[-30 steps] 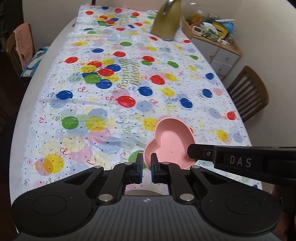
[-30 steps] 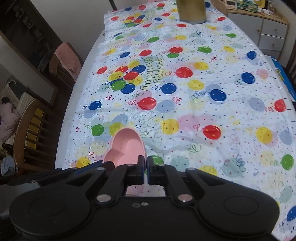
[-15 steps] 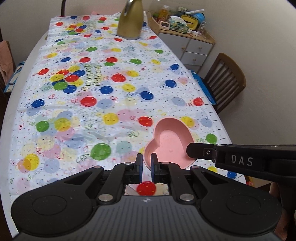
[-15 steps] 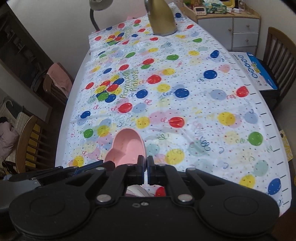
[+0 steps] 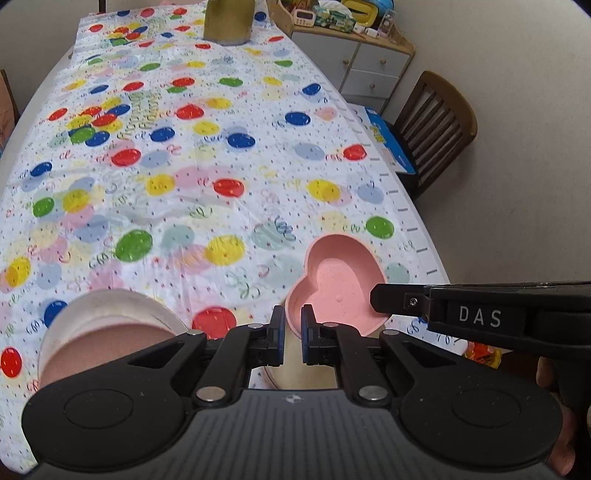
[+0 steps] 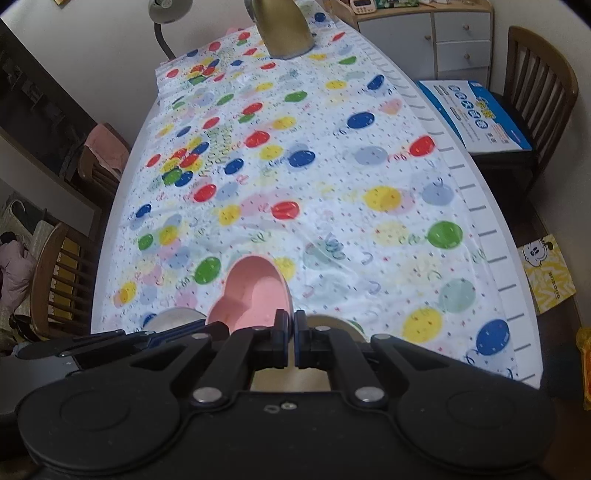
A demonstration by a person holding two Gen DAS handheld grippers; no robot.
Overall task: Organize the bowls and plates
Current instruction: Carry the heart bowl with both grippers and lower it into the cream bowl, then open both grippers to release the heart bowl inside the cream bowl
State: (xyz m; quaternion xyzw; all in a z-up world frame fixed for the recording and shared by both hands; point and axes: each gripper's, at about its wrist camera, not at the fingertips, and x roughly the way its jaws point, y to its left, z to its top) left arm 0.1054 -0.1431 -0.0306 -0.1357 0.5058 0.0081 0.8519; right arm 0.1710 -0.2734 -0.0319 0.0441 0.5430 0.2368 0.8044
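Balloon-print tablecloth [image 5: 207,155] lies mostly bare while both clamped grippers [image 5: 292,325] [image 6: 294,328] pinch the pink heart bowl's [image 5: 338,284] rim near its right edge.

Open tablecloth [image 5: 229,155] is left toward twelve o'clock; passage is blocked by a gold vase [image 5: 227,22] at the far end and a round bowl [image 5: 107,325] at eight o'clock.

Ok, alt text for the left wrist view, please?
The left tool and the right tool each clamp the rim of a pink heart-shaped bowl above a balloon-print tablecloth. A round white bowl sits lower left.
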